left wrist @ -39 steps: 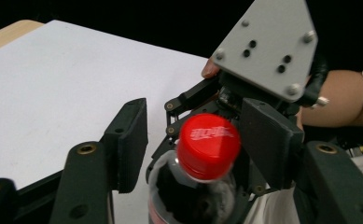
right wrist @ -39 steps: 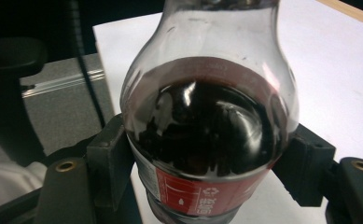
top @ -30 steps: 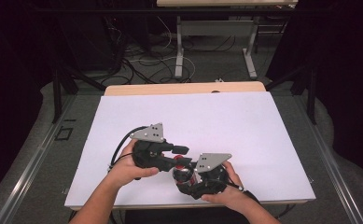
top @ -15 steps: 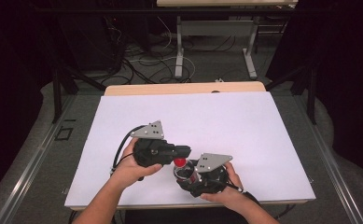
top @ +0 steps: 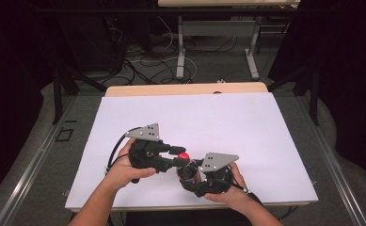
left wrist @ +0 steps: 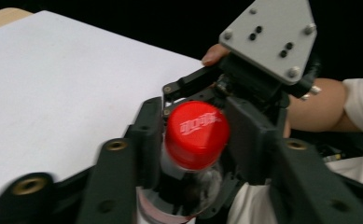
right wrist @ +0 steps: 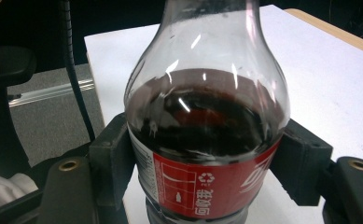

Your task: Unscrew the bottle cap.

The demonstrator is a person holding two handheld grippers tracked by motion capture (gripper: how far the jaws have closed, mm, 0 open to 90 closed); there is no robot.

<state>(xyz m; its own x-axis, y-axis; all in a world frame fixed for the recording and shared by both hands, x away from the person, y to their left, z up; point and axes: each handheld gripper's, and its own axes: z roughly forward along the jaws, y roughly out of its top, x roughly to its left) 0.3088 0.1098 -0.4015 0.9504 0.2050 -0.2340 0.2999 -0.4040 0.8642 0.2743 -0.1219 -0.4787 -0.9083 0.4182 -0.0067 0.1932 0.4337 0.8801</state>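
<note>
Twisting risks spilling: left claw clamps the red cap, right claw grips the cola bottle.

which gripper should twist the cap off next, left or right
Left. The left gripper already has its jaws on either side of the red cap, while the right gripper clamps the bottle body, steadying it.
</note>
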